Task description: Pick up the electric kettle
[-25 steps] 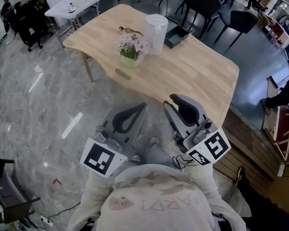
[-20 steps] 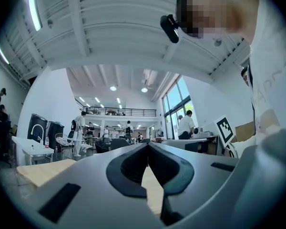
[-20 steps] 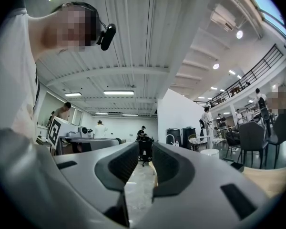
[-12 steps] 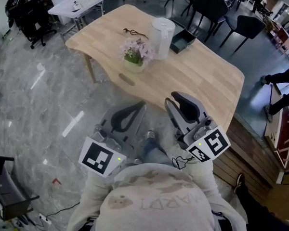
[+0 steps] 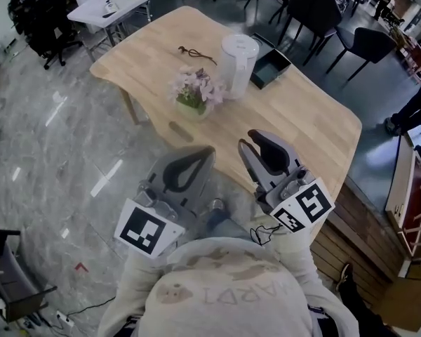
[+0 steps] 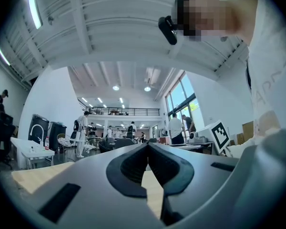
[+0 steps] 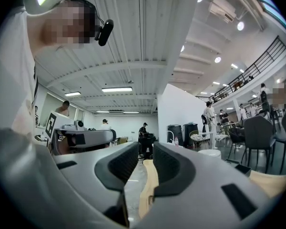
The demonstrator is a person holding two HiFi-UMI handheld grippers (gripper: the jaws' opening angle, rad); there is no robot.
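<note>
The white electric kettle [image 5: 237, 63] stands upright on the far half of a light wooden table [image 5: 302, 125], beside a dark tray [image 5: 270, 67]. Both grippers are held low in front of the person, short of the table's near edge and well away from the kettle. My left gripper [image 5: 208, 150] has its fingertips touching and holds nothing. My right gripper [image 5: 248, 140] shows a narrow gap between its pads and is empty. In the right gripper view a white rounded top, likely the kettle [image 7: 210, 152], shows right of the jaws.
A pot of pink flowers [image 5: 194, 92] sits in front of the kettle, a dark cord [image 5: 195, 50] behind it. Black chairs [image 5: 316, 5] stand past the table, a small white table [image 5: 112, 7] at far left. Marble floor [image 5: 56, 160] lies left; people stand in the background.
The table and kettle have drifted slightly in the head view as the person shifts. Both grippers keep their places in front of the body, jaws unchanged.
</note>
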